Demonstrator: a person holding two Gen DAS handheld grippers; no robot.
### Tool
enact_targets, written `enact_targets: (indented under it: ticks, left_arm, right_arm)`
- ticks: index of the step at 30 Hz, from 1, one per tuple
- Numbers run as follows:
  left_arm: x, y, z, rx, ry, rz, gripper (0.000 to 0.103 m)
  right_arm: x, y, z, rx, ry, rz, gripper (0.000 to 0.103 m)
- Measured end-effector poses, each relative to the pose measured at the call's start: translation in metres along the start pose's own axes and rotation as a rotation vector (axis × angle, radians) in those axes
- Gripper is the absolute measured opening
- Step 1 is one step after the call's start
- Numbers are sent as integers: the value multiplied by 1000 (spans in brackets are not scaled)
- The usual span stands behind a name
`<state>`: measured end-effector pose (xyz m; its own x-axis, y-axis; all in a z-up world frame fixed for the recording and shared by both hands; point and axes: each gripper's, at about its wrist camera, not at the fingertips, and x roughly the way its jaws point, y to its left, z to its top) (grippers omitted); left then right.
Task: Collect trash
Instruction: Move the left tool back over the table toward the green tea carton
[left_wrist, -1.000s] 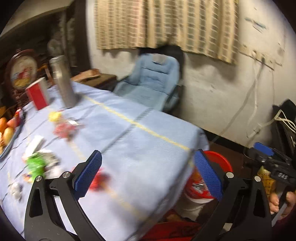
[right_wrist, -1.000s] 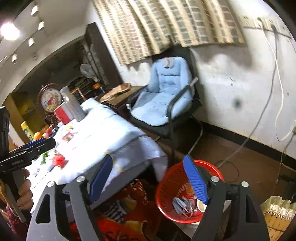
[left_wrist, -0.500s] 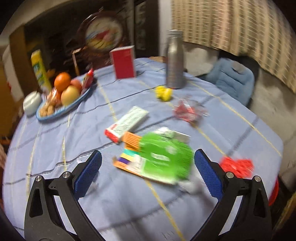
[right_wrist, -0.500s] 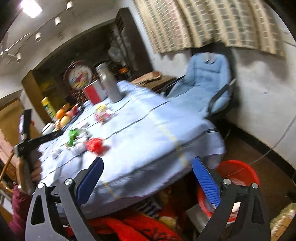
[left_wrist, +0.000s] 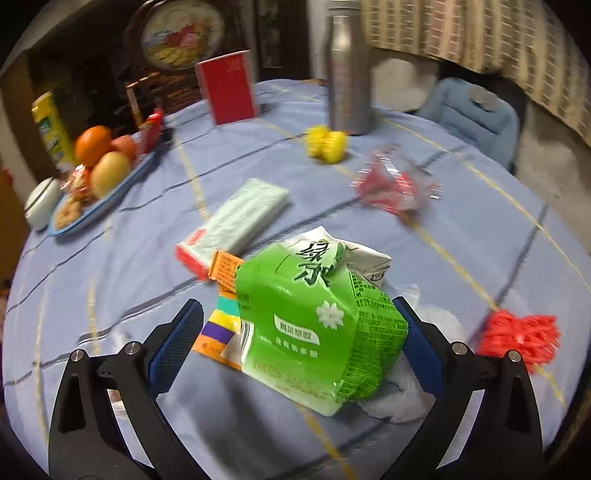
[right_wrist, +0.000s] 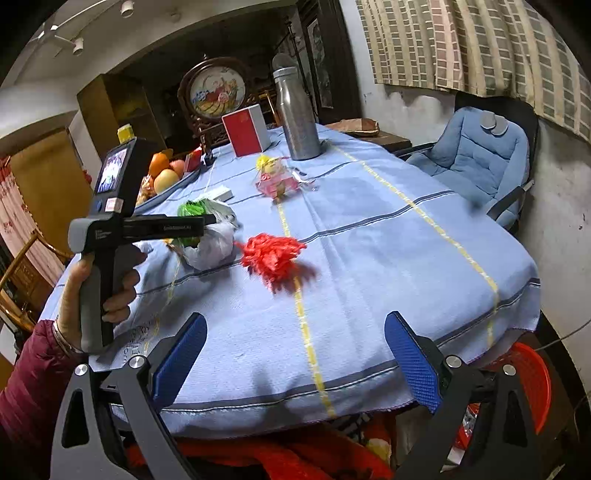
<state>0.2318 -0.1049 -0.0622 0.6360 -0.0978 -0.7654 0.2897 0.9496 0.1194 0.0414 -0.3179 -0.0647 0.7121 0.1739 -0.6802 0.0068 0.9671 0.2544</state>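
A crumpled green drink carton (left_wrist: 306, 325) lies on the blue tablecloth (left_wrist: 110, 277) between the fingers of my left gripper (left_wrist: 295, 314), which is open; its right pad is close to the carton, its left pad is apart. A white plastic bag (left_wrist: 417, 387) sits under the carton and a red shredded tuft (left_wrist: 517, 336) lies to the right. My right gripper (right_wrist: 293, 325) is open and empty over the table's near edge, with the tuft (right_wrist: 271, 253) ahead of it. A red bin (right_wrist: 528, 380) stands below the table at the right.
Also on the table are a red clear wrapper (left_wrist: 388, 184), a yellow wrapper (left_wrist: 327, 144), a white and red box (left_wrist: 236, 221), a fruit plate (left_wrist: 107, 199), a steel bottle (left_wrist: 347, 74) and a red box (left_wrist: 229, 88). A blue chair (right_wrist: 476, 155) stands beyond.
The left gripper swung from the table's edge over the table and closed in on the green carton, now between its fingers. The right gripper swung from the bin toward the table, and its jaws widened.
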Motion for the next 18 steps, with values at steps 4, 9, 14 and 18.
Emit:
enact_targets:
  ticks: [4,9,14,18]
  left_arm:
    - [-10,41,3,-116,-18,28,97]
    - [-9,94,2,-319,-1,-12,97]
    - [-5,104,-1,-386,24,-104,97]
    - [-4,94,4,-329,15,-96,97]
  right_arm:
    - [0,1,-1,9,2,14,95]
    - [5,5,3,8,-1,43,95]
    - [20,15,19,-6,-8,72,95]
    - [39,22,30,-25,6,65,95]
